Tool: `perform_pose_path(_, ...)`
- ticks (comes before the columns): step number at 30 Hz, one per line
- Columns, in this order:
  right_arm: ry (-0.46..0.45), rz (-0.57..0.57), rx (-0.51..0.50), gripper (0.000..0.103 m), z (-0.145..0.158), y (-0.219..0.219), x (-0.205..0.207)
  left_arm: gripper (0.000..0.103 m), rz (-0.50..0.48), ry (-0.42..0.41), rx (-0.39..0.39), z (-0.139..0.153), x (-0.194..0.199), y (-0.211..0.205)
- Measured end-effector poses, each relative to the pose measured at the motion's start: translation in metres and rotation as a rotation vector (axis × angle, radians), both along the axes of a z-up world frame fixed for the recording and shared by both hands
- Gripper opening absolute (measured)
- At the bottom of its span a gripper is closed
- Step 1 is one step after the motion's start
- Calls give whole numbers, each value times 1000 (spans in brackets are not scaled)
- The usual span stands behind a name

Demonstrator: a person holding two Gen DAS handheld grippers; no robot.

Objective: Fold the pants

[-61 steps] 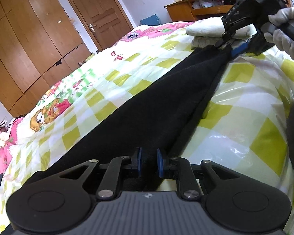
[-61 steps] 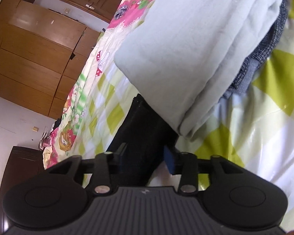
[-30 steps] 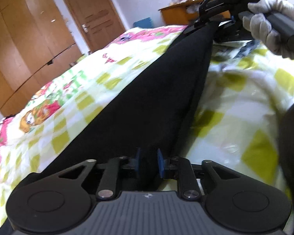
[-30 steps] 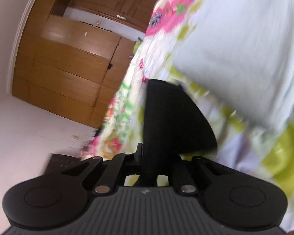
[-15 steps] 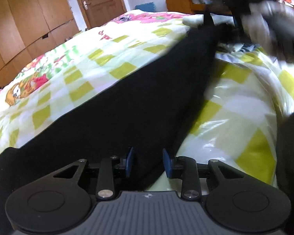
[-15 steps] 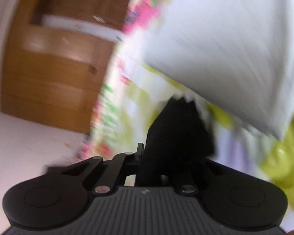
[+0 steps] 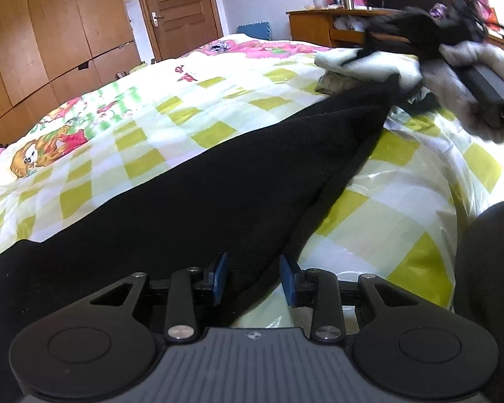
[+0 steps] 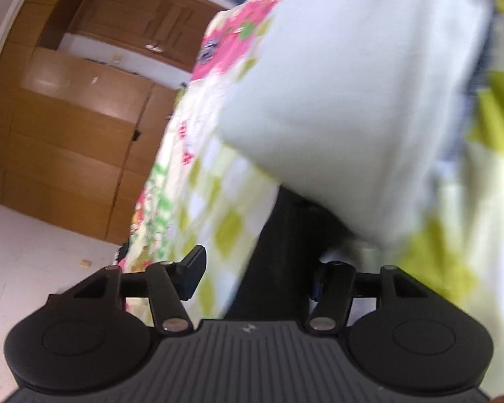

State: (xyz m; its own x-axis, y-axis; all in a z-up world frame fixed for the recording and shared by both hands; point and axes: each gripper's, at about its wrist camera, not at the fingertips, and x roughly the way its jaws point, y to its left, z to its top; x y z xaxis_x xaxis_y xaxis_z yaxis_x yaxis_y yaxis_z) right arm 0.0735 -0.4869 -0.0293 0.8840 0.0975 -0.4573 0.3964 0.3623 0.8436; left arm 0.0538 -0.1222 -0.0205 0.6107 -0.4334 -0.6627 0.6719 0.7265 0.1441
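Black pants (image 7: 218,184) lie stretched along the checked bedspread (image 7: 151,134), from the near edge to the far right. My left gripper (image 7: 253,272) is low over their near end. A fold of the black cloth lies between its blue pads (image 7: 220,270), which stand apart without squeezing it. A gloved hand (image 7: 463,67) holds the blurred right gripper at the far end. In the right wrist view the right gripper (image 8: 255,277) has its jaws opening, with the pants end (image 8: 279,262) loose between them.
A stack of folded pale cloth (image 8: 336,100) sits just beyond the pants end, also visible as the white pile (image 7: 369,63). Wooden wardrobes (image 7: 50,33), a door (image 7: 178,10) and a desk (image 7: 322,27) stand past the bed. A dark rounded shape (image 7: 487,252) is at the right edge.
The right gripper came down with the raised pants end and its jaws sprang apart. The pants now lie flat instead of taut. The left pads stand wider than a second ago.
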Motion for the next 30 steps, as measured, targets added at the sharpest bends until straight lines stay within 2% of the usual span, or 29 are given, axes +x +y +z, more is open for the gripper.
perform_pose_path(4,8,-1,-24,61,-7,-5,-24,46,-2,11,-5,-3,2,-2)
perform_pose_path(8,4,30,-42,61,-15,2,-15,46,-19,7,14,-5,1,-6)
perform_pose_path(10,10,49,-105,60,-8,9,-4,47,-23,-3,30,-5,-1,-9)
perform_pose_path(13,78,29,-211,59,4,14,-9,48,-32,-12,46,-2,0,-10)
perform_pose_path(17,-16,22,-211,58,23,15,-35,48,-29,-12,30,-2,6,-10)
perform_pose_path(19,-41,52,-202,53,28,13,-32,49,-25,-7,31,-4,8,-11)
perform_pose_path(22,8,124,-201,52,22,10,-9,49,-18,-2,29,-4,8,-11)
perform_pose_path(23,43,122,-196,44,18,11,-3,49,-16,-3,27,-4,8,-10)
perform_pose_path(24,65,122,-199,23,16,11,-3,49,-15,-3,25,-3,7,-9)
perform_pose_path(25,81,119,-201,11,16,12,-2,49,-14,-4,24,-2,7,-8)
perform_pose_path(27,59,123,-197,9,24,13,-4,49,-14,-4,25,-3,7,-8)
perform_pose_path(30,-12,170,-259,9,58,24,9,49,-18,-10,33,-3,8,-8)
